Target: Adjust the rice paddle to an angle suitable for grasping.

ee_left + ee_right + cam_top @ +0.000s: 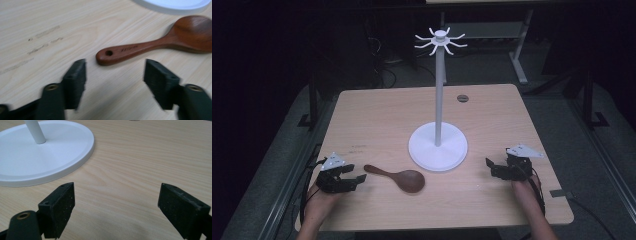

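Observation:
A dark brown wooden spoon (398,177) lies flat on the table, bowl to the right, handle with a small hole pointing left. My left gripper (356,175) rests just left of the handle tip, jaws open and nothing between them. In the left gripper view the wooden spoon (155,43) lies a little beyond the left gripper (115,75). A white stand (438,145) with a round base, a tall pole and a crown of hooks on top rises at the table's middle. My right gripper (488,164) sits open to the right of the base; its own view shows the right gripper (116,205) and the stand's base (45,157).
The light wooden table (377,115) has a small round dark grommet (462,98) near its far edge. Faint scuff marks (42,42) lie on the wood left of the spoon. Dark floor, cables and desk legs surround the table.

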